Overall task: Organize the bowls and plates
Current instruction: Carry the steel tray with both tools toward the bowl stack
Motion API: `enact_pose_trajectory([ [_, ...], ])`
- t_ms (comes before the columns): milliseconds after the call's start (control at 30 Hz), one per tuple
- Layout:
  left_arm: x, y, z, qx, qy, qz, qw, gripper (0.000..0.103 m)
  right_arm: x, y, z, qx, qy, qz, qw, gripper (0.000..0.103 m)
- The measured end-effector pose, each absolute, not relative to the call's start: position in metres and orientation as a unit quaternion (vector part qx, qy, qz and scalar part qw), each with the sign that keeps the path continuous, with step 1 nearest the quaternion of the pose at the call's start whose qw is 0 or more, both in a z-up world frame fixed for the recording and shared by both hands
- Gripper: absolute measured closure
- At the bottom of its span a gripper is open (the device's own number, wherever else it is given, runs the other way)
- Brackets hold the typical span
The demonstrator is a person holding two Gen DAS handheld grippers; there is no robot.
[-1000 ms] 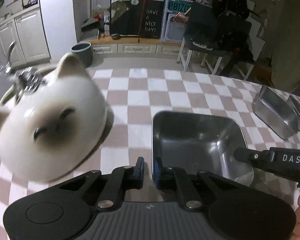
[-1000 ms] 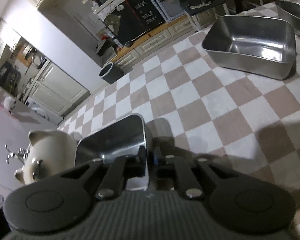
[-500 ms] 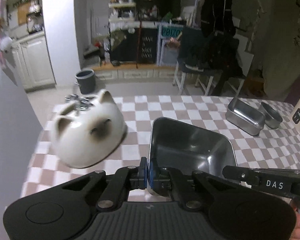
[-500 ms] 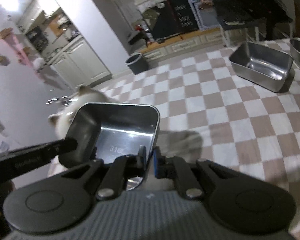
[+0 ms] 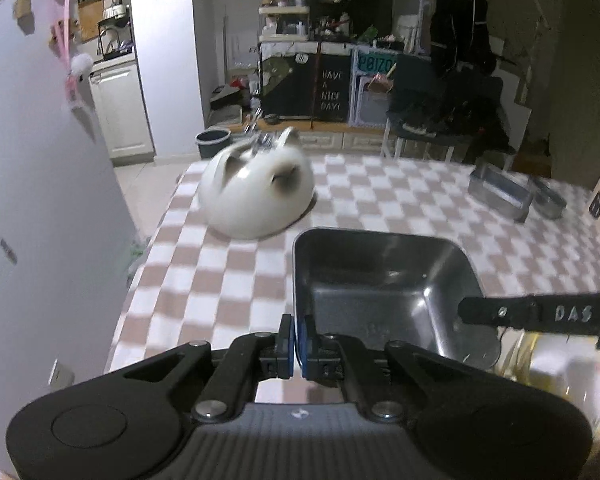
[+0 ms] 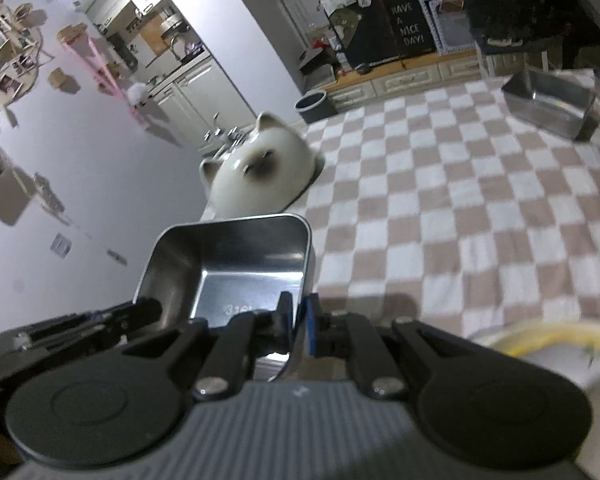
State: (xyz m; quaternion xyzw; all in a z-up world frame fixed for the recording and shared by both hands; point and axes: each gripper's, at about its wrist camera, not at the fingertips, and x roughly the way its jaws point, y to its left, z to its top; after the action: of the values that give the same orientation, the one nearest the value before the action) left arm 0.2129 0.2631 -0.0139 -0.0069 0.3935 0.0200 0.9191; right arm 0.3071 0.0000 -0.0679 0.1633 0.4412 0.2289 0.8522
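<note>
A rectangular steel tray (image 5: 384, 284) is held in the air above the checkered table (image 5: 228, 272). My left gripper (image 5: 298, 344) is shut on its near left rim. My right gripper (image 6: 299, 326) is shut on the tray's (image 6: 228, 268) right rim; its finger shows at the right in the left wrist view (image 5: 540, 314). A white cat-face ceramic bowl (image 5: 256, 192) lies upside down at the table's far left corner, also in the right wrist view (image 6: 260, 172). A yellow-rimmed dish (image 6: 548, 344) lies below at the near right.
A second steel tray (image 6: 548, 102) and a round steel bowl (image 5: 548, 200) stand at the table's far right. A pale wall (image 5: 40, 200) runs close along the table's left edge. A kitchen with cabinets and a bin (image 5: 213, 142) lies beyond.
Both grippers have lifted the steel tray up and back towards me. The left gripper closed on the tray's rim. The cat bowl now looks farther away.
</note>
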Motion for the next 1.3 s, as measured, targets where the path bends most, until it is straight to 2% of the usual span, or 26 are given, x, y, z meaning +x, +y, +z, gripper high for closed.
enact_pose_trajectory([
  [567, 0.179, 0.271, -0.077, 0.03, 0.483, 0.007, 0.875, 0.098, 0.269, 0.016, -0.107, 0.149, 0.502, 0.186, 0.831, 0.094],
  [1300, 0.175, 0.279, -0.09, 0.025, 0.513, -0.007, 0.858, 0.098, 0.246, 0.028, -0.121, 0.139, 0.533, 0.182, 0.815, 0.092],
])
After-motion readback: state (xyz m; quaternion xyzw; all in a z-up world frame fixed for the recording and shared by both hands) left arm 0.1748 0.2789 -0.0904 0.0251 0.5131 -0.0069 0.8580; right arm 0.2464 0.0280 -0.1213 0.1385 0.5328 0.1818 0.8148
